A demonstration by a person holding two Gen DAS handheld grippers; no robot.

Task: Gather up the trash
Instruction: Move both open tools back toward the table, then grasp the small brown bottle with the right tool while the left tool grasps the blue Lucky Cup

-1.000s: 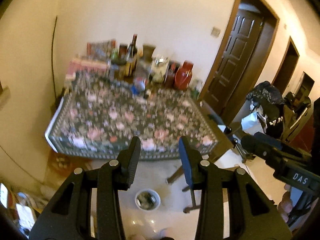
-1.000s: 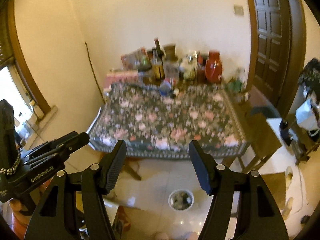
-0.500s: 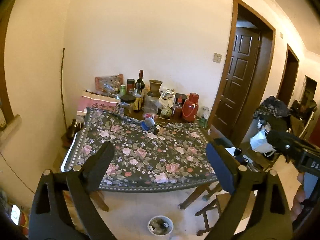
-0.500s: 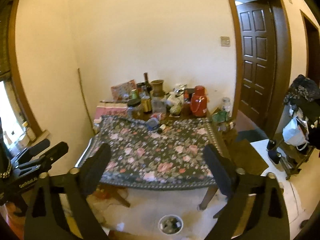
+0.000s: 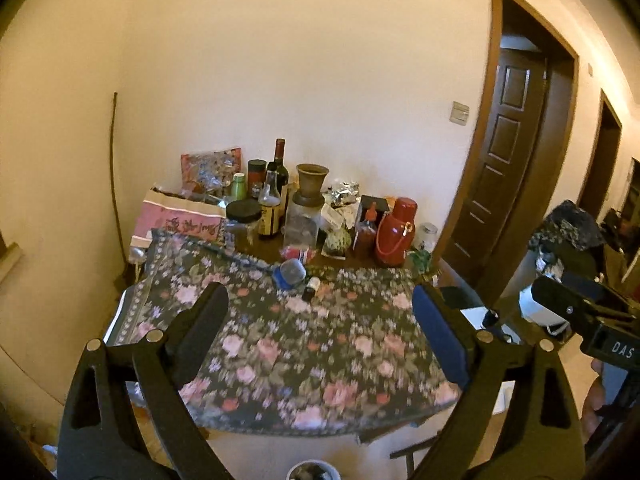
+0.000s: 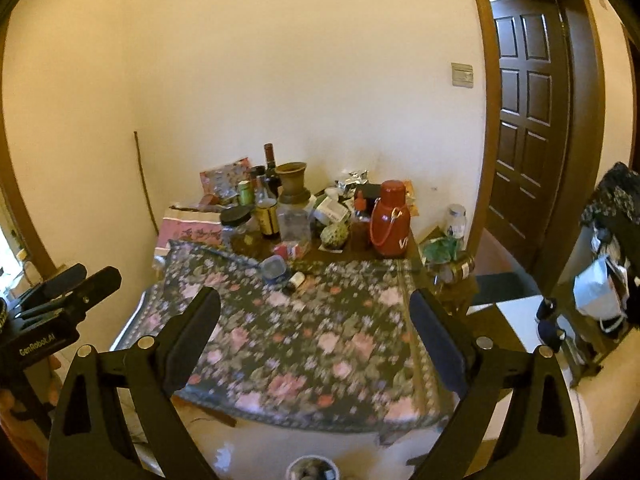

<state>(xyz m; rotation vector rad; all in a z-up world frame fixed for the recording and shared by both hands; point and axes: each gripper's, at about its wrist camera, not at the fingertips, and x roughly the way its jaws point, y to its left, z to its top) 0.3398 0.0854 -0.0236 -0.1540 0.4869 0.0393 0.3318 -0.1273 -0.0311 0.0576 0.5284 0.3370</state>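
Note:
A table with a dark floral cloth stands against the wall. On it lie a blue cup on its side and a small dark bottle; both also show in the right wrist view, the cup and the bottle. A small white bin holding trash sits on the floor below the table's front edge, also in the right wrist view. My left gripper is open and empty, in front of the table. My right gripper is open and empty too.
Bottles, jars, a brown vase and a red thermos crowd the back of the table. A dark wooden door is at the right. Bags and clutter stand at the far right.
Both grippers opened wide, rose and tilted up from the floor bin toward the table top, then moved closer to the table.

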